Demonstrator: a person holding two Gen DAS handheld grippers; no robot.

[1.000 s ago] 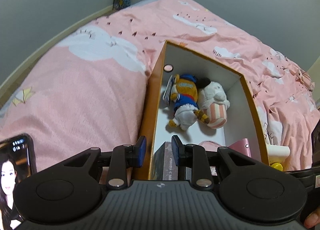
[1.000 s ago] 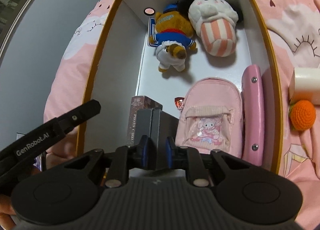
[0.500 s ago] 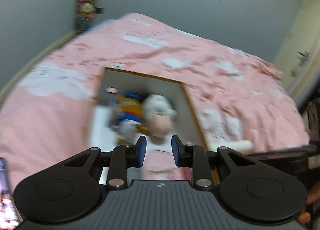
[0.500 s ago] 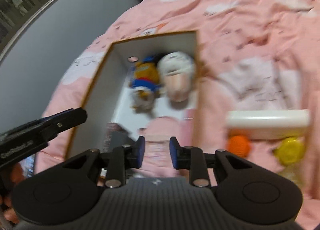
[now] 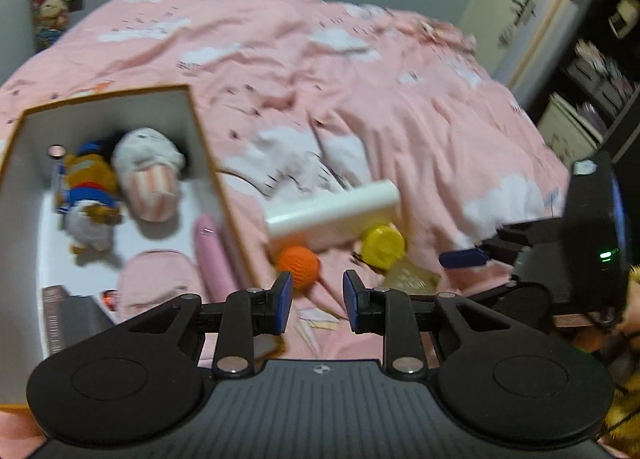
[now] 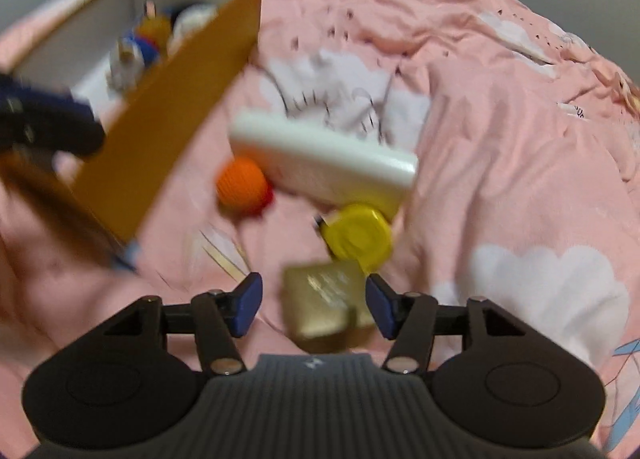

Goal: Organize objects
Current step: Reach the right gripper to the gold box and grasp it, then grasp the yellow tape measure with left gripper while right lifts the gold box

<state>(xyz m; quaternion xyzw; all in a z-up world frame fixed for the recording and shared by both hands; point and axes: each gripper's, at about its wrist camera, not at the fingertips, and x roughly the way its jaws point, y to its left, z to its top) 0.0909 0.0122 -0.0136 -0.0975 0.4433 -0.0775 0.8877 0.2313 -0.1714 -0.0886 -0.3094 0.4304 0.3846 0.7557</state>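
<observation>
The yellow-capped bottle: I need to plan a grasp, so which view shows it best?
The right wrist view: the yellow-capped bottle lies close, between the opening right gripper fingers, untouched. The left wrist view shows it smaller and blurred.

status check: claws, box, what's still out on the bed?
Left claw empty, narrow gap. Right claw opening over the gold-bodied, yellow-capped bottle, no pad contact. Orange ball and white case loose beside the box. Nothing blocking.
</observation>
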